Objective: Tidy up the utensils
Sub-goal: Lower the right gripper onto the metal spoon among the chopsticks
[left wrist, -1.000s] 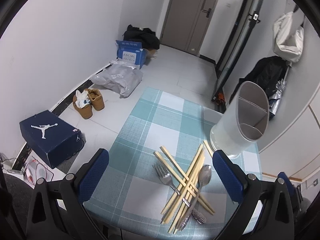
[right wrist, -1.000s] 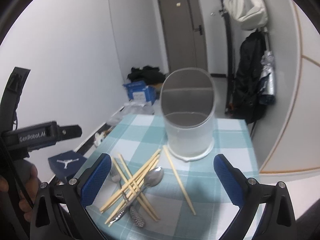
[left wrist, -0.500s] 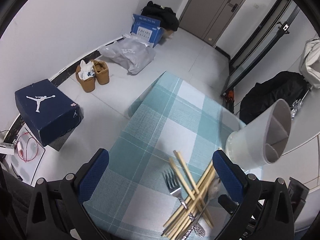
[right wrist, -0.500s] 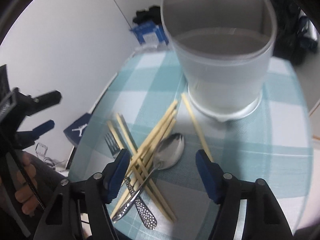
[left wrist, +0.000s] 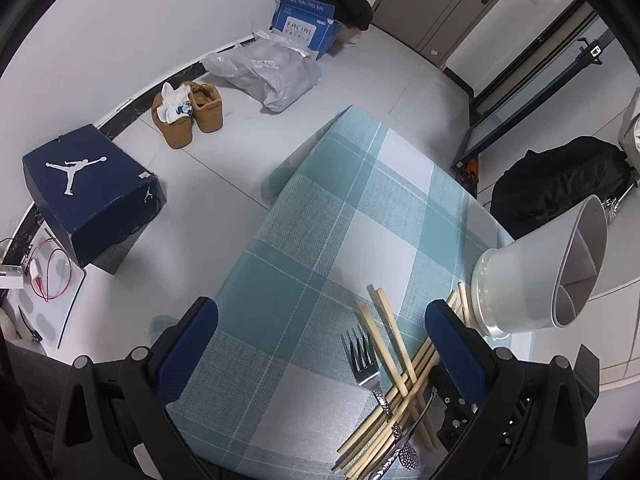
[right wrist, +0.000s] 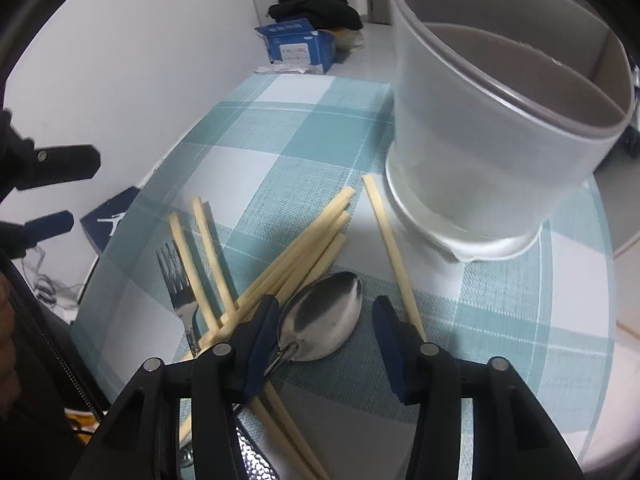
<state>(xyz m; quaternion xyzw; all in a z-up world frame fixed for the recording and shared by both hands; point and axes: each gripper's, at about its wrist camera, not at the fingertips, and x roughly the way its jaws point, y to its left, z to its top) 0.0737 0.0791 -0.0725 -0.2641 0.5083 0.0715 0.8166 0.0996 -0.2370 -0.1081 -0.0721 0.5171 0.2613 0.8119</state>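
From the left wrist, the left gripper (left wrist: 320,344) hangs wide and empty beside the fork (left wrist: 362,364), apparently waiting, while from the right wrist, the right gripper (right wrist: 326,332) is closing astride the spoon (right wrist: 320,326), pads not yet touching, near the holder (right wrist: 496,120).

Both views are evenly lit by soft, diffuse indoor light; its source is not seen. Strong fisheye curvature is noted, with a black vignette at the corners. The left wrist view is sharp throughout. In the right wrist view, mild softness is recorded on the near holder (right wrist: 496,128). A bright glare is seen on the spoon (right wrist: 320,316) bowl. Soft shadows are cast on the tablecloth (right wrist: 280,128) beneath the chopsticks (right wrist: 304,248).
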